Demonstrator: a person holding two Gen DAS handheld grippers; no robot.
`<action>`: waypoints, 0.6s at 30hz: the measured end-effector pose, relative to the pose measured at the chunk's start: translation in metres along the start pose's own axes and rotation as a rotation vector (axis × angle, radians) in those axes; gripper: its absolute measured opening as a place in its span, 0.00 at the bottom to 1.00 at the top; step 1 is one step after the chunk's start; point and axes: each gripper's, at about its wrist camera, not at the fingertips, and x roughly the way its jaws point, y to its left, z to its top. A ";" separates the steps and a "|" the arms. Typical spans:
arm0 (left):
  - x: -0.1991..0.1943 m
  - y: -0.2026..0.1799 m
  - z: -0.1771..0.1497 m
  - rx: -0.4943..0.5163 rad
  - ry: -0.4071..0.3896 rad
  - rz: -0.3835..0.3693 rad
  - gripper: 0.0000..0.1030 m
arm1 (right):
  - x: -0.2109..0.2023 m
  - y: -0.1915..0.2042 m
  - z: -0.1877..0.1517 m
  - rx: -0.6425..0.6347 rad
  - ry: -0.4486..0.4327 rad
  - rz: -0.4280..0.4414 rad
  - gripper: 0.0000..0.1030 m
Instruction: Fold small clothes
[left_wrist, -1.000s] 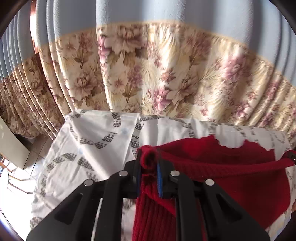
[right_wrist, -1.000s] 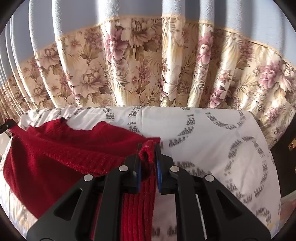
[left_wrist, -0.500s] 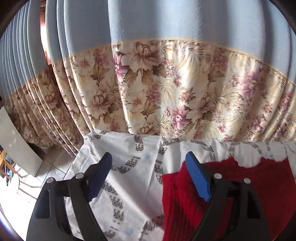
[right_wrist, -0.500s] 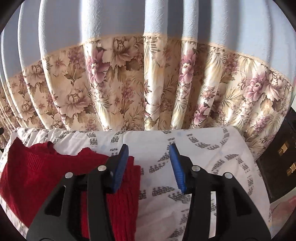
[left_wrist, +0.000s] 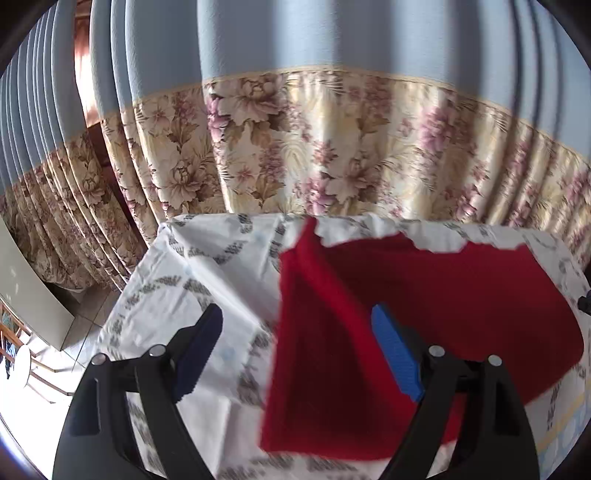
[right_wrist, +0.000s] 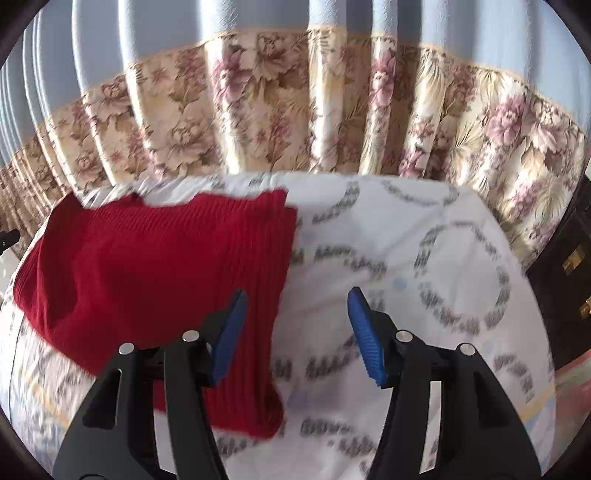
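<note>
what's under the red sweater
The red sweater lies on a white patterned sheet. Whatever the sheet covers, and the cloth directly beneath the sweater, is hidden.

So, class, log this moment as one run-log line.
left gripper: open | right gripper: open | red sweater: lying free on patterned sheet

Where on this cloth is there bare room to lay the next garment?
Bare patterned sheet lies right of the red knit garment, out to the floral curtain. In the left view a narrower strip runs between the garment's left edge and the sheet's edge. The middle is taken by the garment.
</note>
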 end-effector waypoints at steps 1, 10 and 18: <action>-0.003 -0.006 -0.005 0.001 0.000 -0.004 0.85 | -0.002 0.002 -0.005 0.002 0.003 0.012 0.56; -0.017 -0.046 -0.030 -0.020 0.015 -0.038 0.87 | -0.016 0.006 -0.025 0.049 -0.031 0.065 0.65; -0.010 -0.066 -0.023 -0.049 0.010 -0.061 0.87 | 0.015 0.007 -0.008 0.080 -0.015 0.074 0.68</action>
